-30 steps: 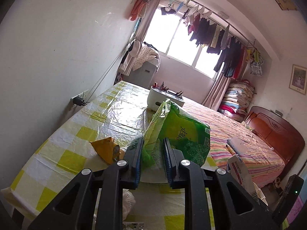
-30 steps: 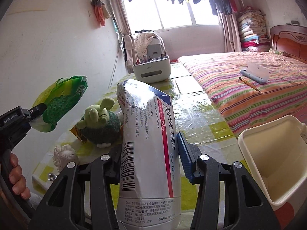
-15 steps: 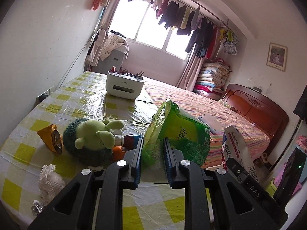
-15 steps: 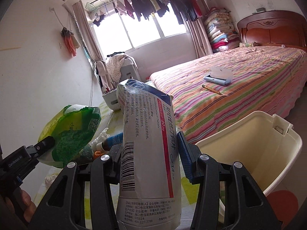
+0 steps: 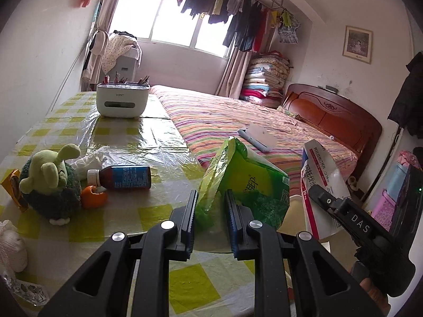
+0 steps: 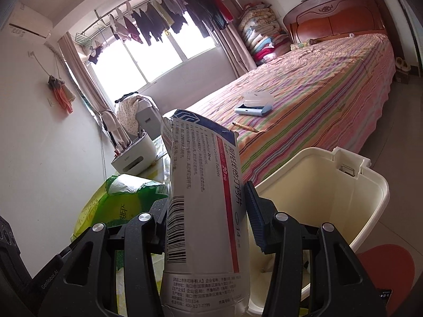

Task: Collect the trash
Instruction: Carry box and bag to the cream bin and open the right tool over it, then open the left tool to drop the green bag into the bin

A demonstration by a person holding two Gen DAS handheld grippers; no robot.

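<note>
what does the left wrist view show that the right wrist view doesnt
Only the left wrist view: the plush toy, the brown bottle lying on its side, the orange peel, and the yellow checked table.

Only the right wrist view: the open cream bin and the pencil on the bed.

Both: the green wrapper in the left gripper, the medicine box in the right gripper, and the white organizer.

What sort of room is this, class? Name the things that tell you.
Most likely a lived-in bedroom: a bed with a striped cover, folded quilts stacked beside its wooden headboard, and laundry hung by the window.
</note>
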